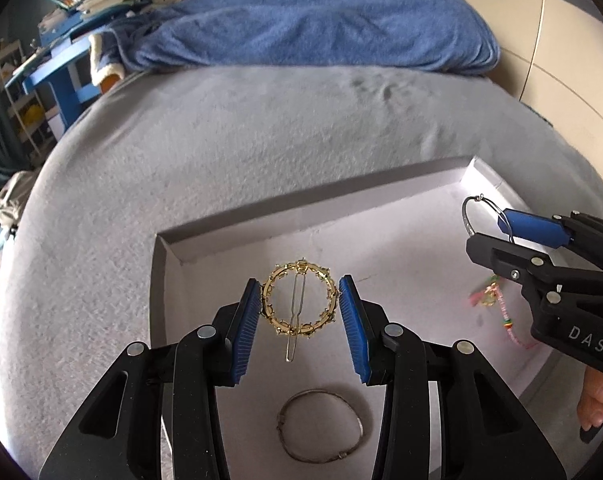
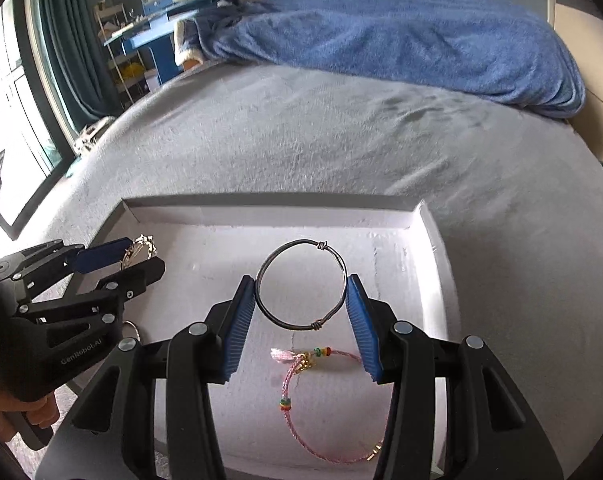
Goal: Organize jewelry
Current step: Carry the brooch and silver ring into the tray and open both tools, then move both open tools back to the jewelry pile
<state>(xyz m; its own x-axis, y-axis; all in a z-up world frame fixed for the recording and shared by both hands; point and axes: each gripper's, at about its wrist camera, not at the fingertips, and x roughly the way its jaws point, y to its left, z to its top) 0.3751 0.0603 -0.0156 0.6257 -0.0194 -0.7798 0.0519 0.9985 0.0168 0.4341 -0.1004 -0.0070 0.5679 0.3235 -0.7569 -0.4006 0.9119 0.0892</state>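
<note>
A white shallow tray point(image 1: 321, 196) lies on the grey bedspread. My left gripper point(image 1: 300, 280) is shut on a gold ring-shaped hair clip point(image 1: 301, 268) and holds it above the tray's left part. Under it a silver bangle point(image 1: 359, 424) lies flat in the tray. My right gripper point(image 2: 299, 277) is shut on a dark wire bangle point(image 2: 293, 243), held upright over the tray point(image 2: 277, 200). Below it rests a pink cord bracelet point(image 2: 285, 403) with coloured beads. Each gripper shows in the other's view: the right gripper point(image 1: 485, 228) at the right edge, the left gripper point(image 2: 145, 254) at the left edge.
A blue blanket point(image 1: 321, 28) is bunched at the far end of the grey bedspread point(image 1: 241, 132). A blue desk with books point(image 2: 169, 4) and a curtained window point(image 2: 29, 92) stand at the far left. A person's fingers point(image 1: 597, 404) grip the right handle.
</note>
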